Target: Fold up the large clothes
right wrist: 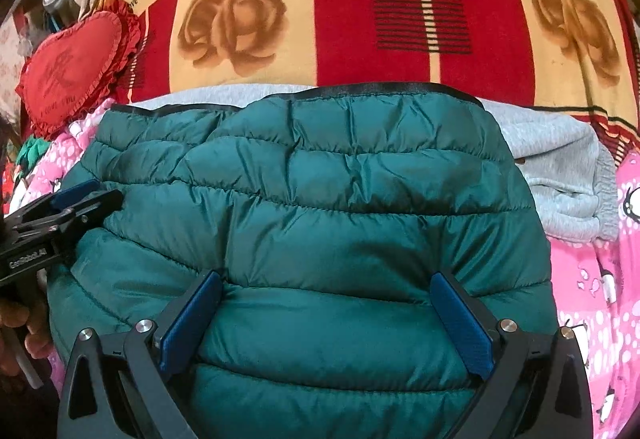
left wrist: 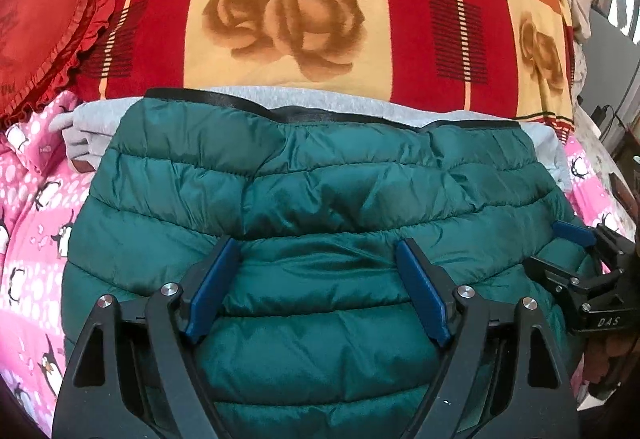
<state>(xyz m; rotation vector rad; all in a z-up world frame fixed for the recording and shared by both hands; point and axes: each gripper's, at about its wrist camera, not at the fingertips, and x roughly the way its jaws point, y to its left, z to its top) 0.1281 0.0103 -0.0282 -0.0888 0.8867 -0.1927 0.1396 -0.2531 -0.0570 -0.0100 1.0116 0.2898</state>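
Note:
A dark green quilted puffer jacket (left wrist: pixel 320 207) lies folded on the bed, its black-trimmed edge at the far side; it also fills the right wrist view (right wrist: pixel 320 199). My left gripper (left wrist: pixel 320 267) is open, its blue pads (left wrist: pixel 216 279) resting over the jacket's near part. My right gripper (right wrist: pixel 326 299) is open too, with pads (right wrist: pixel 460 319) over the jacket. The right gripper shows at the right edge of the left wrist view (left wrist: pixel 580 251); the left gripper shows at the left edge of the right wrist view (right wrist: pixel 64 207). Neither holds cloth.
A grey garment (right wrist: pixel 568 167) lies under and beyond the jacket. A red and yellow rose blanket (left wrist: pixel 320 19) lies behind it. A red heart cushion (left wrist: pixel 40 31) sits at the far left. The pink penguin sheet (left wrist: pixel 32 219) covers the bed.

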